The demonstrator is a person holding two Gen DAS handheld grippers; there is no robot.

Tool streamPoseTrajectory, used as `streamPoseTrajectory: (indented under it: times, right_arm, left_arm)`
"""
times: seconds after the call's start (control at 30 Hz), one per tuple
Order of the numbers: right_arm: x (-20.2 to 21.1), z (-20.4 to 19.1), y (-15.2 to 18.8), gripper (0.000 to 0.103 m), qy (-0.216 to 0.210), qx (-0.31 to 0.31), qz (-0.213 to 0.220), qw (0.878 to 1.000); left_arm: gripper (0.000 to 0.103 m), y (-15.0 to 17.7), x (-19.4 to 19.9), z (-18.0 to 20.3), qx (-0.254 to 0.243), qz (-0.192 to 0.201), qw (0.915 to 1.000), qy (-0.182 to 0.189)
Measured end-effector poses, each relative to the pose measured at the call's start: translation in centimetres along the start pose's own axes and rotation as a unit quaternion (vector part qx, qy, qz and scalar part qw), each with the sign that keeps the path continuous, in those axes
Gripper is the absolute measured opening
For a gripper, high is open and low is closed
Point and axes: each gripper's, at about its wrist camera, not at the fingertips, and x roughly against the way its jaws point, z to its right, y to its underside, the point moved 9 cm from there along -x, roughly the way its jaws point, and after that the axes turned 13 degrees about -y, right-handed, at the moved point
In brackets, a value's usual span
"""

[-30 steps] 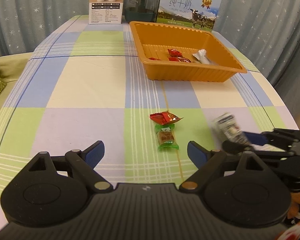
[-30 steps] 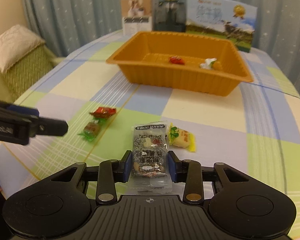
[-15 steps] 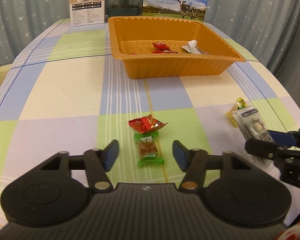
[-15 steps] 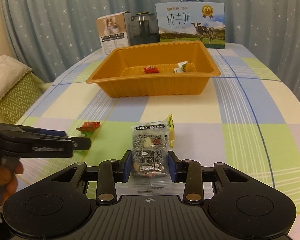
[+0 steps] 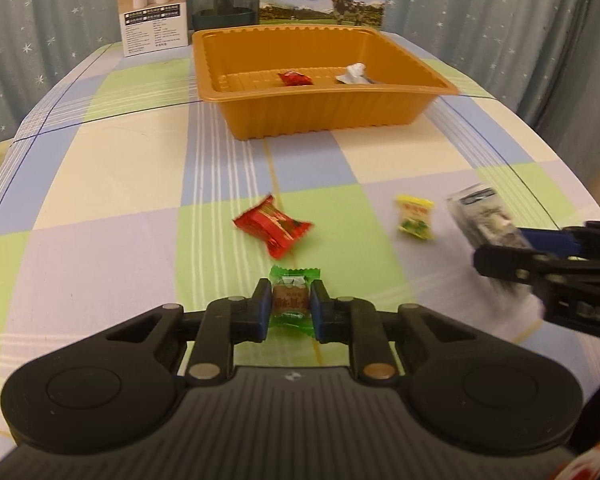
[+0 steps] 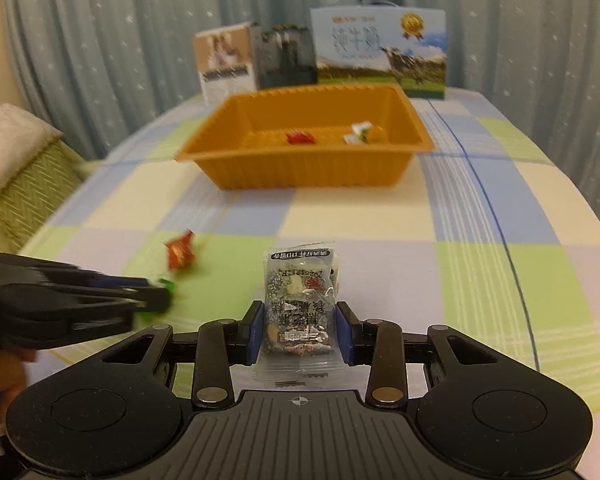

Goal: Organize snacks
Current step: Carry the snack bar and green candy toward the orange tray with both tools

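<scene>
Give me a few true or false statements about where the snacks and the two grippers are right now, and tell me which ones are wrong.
1. The left gripper is shut on the green-wrapped candy. True.
2. The right gripper is empty. False: it is shut on the clear snack packet.
3. The orange tray holds a red candy and a white-wrapped snack. True.
4. The red-wrapped candy on the tablecloth lies inside the tray. False: it lies on the cloth, in front of the tray.
5. The yellow snack packet lies on the tablecloth, held by neither gripper. True.
</scene>
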Motion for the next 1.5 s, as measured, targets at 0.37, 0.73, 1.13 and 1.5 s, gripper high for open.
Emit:
streamPoseTrajectory:
  times: [0.37, 0.73, 1.13, 1.5]
  right_arm:
    - [-1.1, 0.9, 1.8, 0.038, 0.028, 0.007, -0.027, 0.999]
    - [-1.6, 0.6, 2.0, 0.041, 0.041, 0.038, -0.032, 0.998]
    - [-0.4, 0.3, 1.7, 0.038, 0.049, 0.023, -0.021, 0.998]
    - [2.7, -0.2, 1.5, 0.038, 0.051, -0.003, 0.003, 0.999]
  left_arm:
    - [0.021, 1.2, 0.4, 0.8, -0.025, 0.003, 0.9997, -0.003]
    - [0.021, 1.3, 0.4, 1.0, -0.041, 0.009, 0.9991, -0.008]
    - [0.018, 1.3, 1.4, 1.2, -0.027, 0.003, 0.9996, 0.005]
    - [0.018, 0.5, 3.7, 1.3, -0.024, 0.024, 0.9994, 0.009]
